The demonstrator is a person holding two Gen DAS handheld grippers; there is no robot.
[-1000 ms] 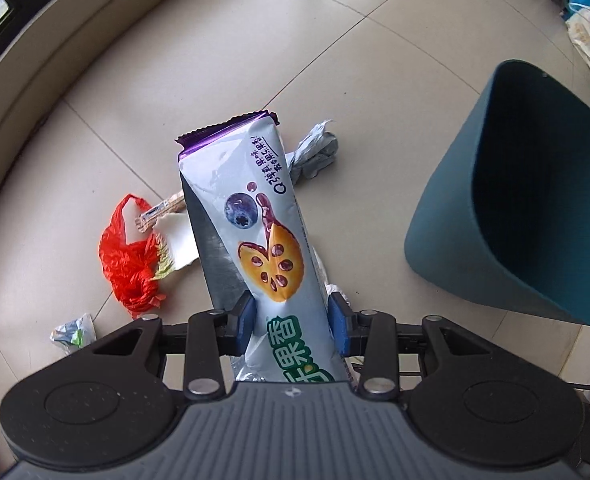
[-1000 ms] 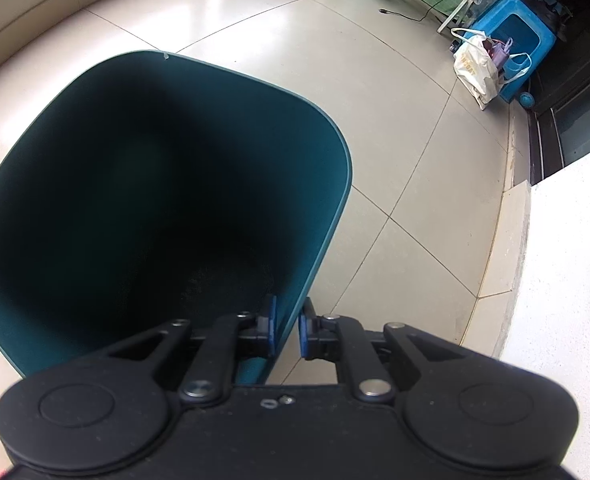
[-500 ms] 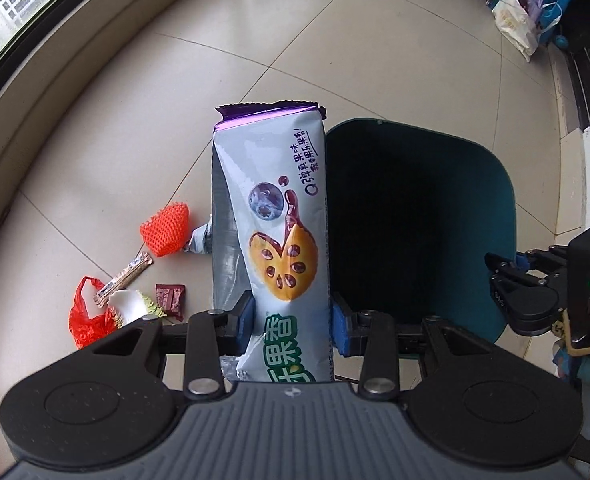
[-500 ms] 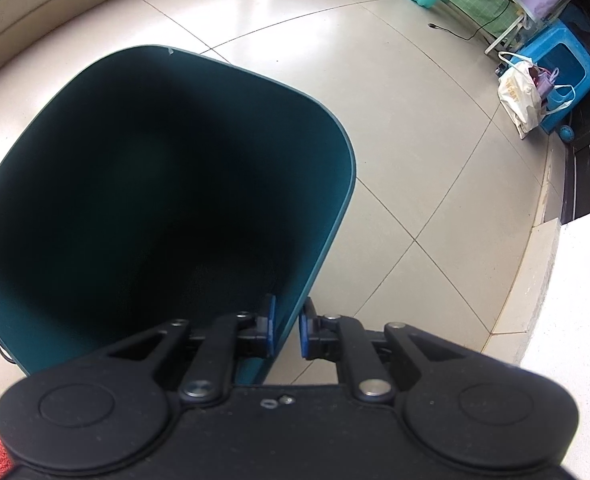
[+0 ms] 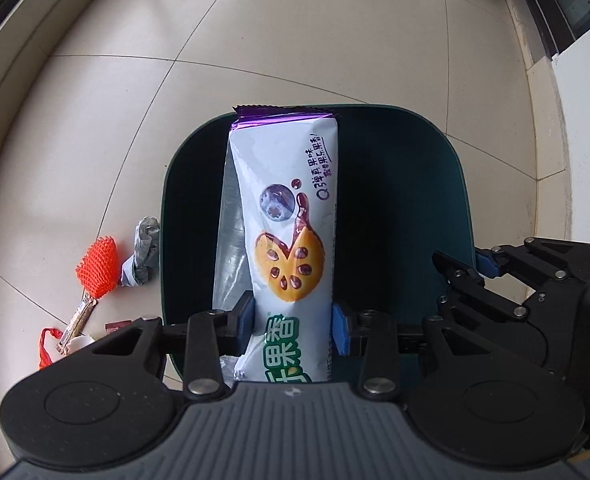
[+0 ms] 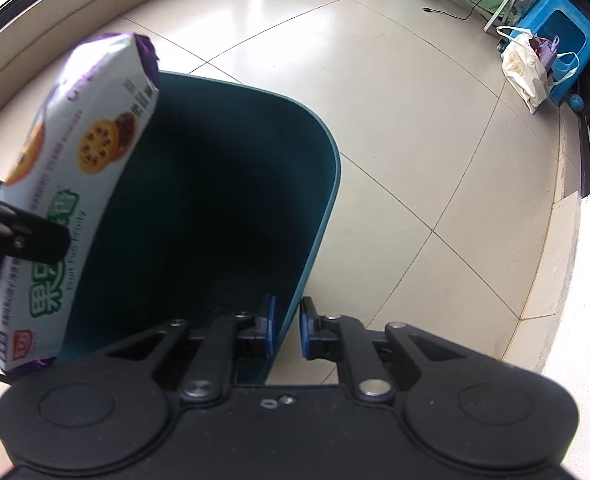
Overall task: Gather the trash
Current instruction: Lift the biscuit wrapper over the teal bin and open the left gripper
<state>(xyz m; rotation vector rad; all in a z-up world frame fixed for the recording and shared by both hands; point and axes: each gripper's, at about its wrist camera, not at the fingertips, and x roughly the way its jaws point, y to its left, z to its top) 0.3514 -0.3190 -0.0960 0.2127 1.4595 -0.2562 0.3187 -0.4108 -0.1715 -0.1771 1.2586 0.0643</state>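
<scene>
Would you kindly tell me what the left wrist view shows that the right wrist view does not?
Only the left wrist view shows the floor litter beside the bin: an orange mesh piece, a grey crumpled wrapper and a red plastic bag.

Only the right wrist view shows the blue stool, the white tote bag and the right gripper clamped on the bin wall.

Both show the teal bin and the snack packet held by the left gripper.

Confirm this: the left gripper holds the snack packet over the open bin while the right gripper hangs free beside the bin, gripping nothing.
One thing is wrong. The right gripper is not free: the right wrist view shows it shut on the teal bin's wall. The left gripper does hold the snack packet over the open bin.
</scene>
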